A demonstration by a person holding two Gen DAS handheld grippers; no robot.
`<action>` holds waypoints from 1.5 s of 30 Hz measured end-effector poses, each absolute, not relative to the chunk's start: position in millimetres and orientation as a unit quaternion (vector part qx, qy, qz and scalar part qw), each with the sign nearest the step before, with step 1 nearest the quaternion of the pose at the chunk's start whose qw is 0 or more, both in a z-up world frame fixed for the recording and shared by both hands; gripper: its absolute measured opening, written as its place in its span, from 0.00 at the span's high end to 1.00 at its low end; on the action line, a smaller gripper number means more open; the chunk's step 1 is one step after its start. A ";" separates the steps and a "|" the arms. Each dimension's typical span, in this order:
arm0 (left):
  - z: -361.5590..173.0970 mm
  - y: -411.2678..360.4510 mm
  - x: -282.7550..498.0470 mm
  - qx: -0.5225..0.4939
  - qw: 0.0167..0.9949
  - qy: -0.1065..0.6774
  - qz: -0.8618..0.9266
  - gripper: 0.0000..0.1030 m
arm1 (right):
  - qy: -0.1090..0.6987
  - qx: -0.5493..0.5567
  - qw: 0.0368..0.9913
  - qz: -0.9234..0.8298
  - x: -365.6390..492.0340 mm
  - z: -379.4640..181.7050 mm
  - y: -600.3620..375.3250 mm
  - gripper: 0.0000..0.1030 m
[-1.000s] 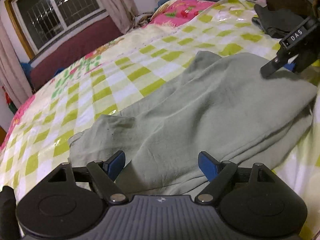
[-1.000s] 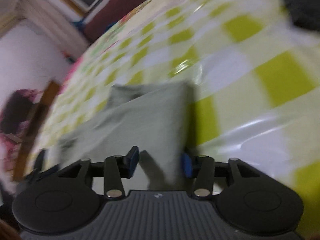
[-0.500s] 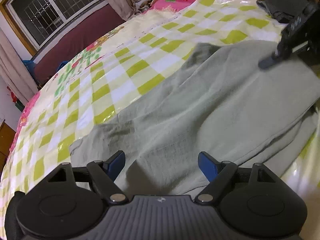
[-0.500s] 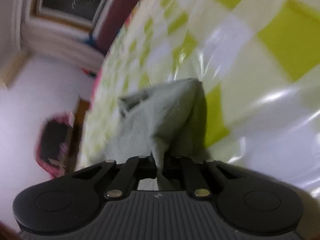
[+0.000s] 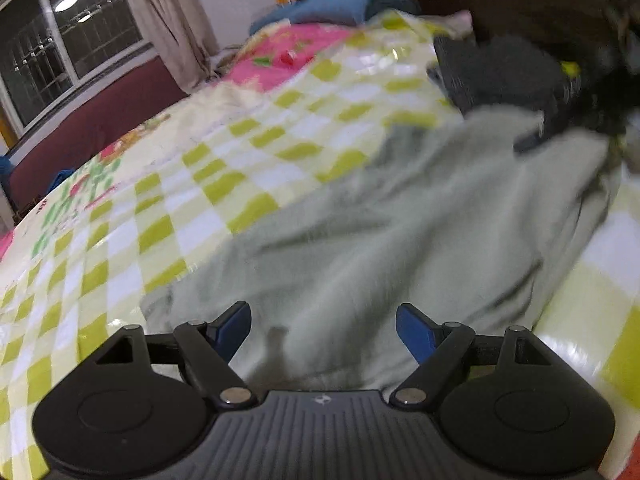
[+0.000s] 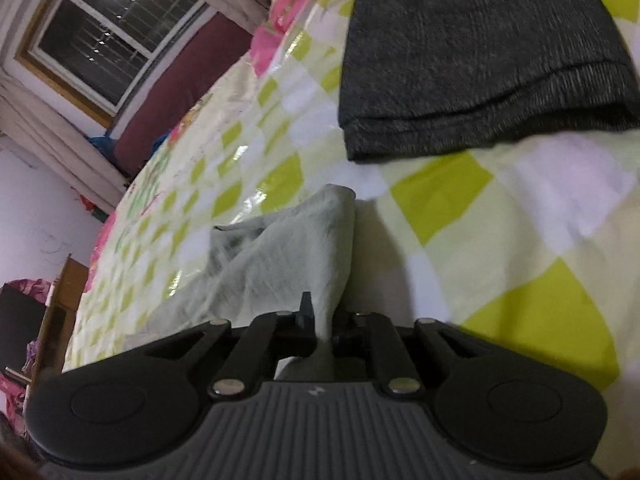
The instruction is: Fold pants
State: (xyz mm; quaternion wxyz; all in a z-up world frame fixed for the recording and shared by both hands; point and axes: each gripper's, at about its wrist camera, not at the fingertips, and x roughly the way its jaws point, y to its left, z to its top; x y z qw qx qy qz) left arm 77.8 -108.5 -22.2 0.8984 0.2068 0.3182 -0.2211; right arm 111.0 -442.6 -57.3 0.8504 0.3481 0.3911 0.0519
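Note:
The pale green pants (image 5: 380,240) lie spread across the checkered bedspread (image 5: 168,216) in the left wrist view. My left gripper (image 5: 324,326) is open, its blue-padded fingers just above the near hem. My right gripper (image 6: 324,328) is shut on a pinched fold of the pants (image 6: 288,248), lifting that corner off the bed. The right gripper also shows in the left wrist view (image 5: 560,120) at the far right end of the pants, blurred.
A folded dark grey garment (image 6: 472,52) lies on the bed just beyond the held corner; it also shows in the left wrist view (image 5: 492,72). A blue pillow (image 5: 344,6) and dark headboard are at the back. A window (image 6: 108,36) and curtains stand to the left.
My right gripper has closed on the pants' corner and lifted it toward the grey garment. The left gripper stayed open over the near hem, and its view has tilted up.

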 end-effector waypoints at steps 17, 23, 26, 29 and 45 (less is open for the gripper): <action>-36.9 -72.6 92.4 0.157 0.929 0.310 -0.126 0.02 | 0.407 0.268 0.872 0.052 120.3 -19.4 -403.0 0.90; -16.5 -82.5 74.1 0.191 0.944 0.218 -0.157 0.02 | 0.422 0.288 0.860 0.008 115.3 -47.4 -406.2 0.74; -9.7 -92.4 84.5 0.183 0.941 0.214 -0.189 0.02 | 0.421 0.307 0.854 0.019 112.0 -52.1 -412.3 0.74; -10.1 -99.8 112.2 0.157 0.935 0.248 -0.199 0.02 | 0.422 0.309 0.852 0.031 110.6 -51.6 -414.4 0.75; -28.9 -84.9 169.2 0.220 0.930 0.288 -0.058 0.00 | 0.423 0.316 0.846 0.067 102.1 -57.4 -420.7 0.82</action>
